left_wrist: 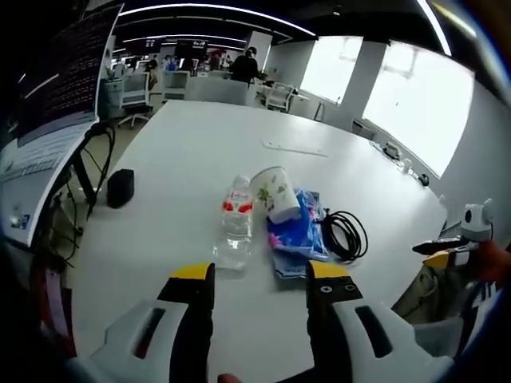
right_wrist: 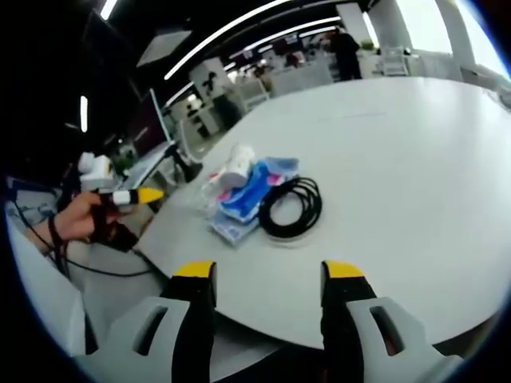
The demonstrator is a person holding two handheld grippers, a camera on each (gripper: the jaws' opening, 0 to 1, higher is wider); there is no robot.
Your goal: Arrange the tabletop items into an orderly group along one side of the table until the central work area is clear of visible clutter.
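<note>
Left gripper view showed, left to right, a black box (left_wrist: 120, 187), water bottle (left_wrist: 236, 219), floral cup (left_wrist: 274, 193), blue packet (left_wrist: 297, 233) and black cable (left_wrist: 345, 234) clustered mid-table (left_wrist: 192, 136); left gripper (left_wrist: 261, 279) gaped empty. Right gripper view added a hand (right_wrist: 76, 219); right gripper (right_wrist: 269, 279) likewise gaped empty.

Both views face the same table (left_wrist: 200, 152) from opposite edges.
</note>
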